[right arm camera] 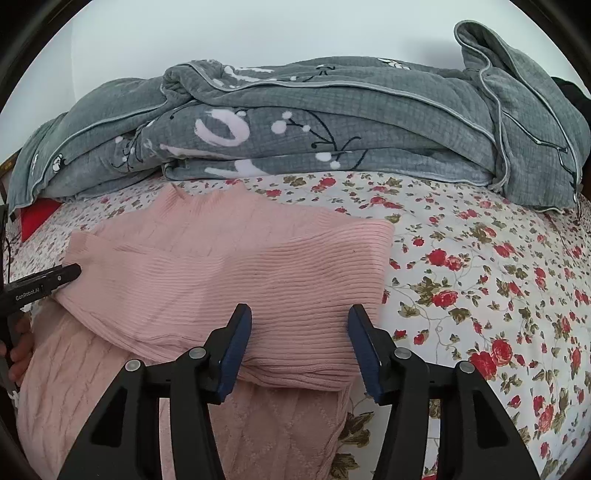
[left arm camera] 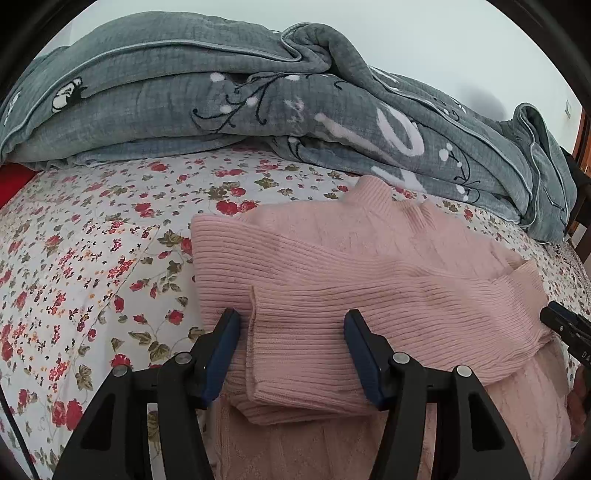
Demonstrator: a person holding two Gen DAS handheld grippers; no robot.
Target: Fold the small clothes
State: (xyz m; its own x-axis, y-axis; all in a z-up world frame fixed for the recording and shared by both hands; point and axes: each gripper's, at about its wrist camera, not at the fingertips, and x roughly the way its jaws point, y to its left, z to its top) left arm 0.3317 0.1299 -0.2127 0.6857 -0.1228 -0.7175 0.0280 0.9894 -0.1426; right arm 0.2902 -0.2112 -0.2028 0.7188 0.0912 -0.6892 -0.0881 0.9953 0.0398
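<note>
A: Pink ribbed knit sweater [left arm camera: 369, 273] lies on the flower-printed bedsheet [left arm camera: 92, 258], sleeves folded across its body, near the heaped grey quilt [left arm camera: 221, 99].

B: And the left gripper [left arm camera: 291, 325]?

A: Fingers apart, straddling a sleeve cuff without pinching. The right gripper [right arm camera: 300, 321] likewise, apart over the folded sleeve.

floral bedsheet [right arm camera: 480, 258], grey quilt [right arm camera: 332, 129] heaped against pale wall [right arm camera: 258, 29]
</note>
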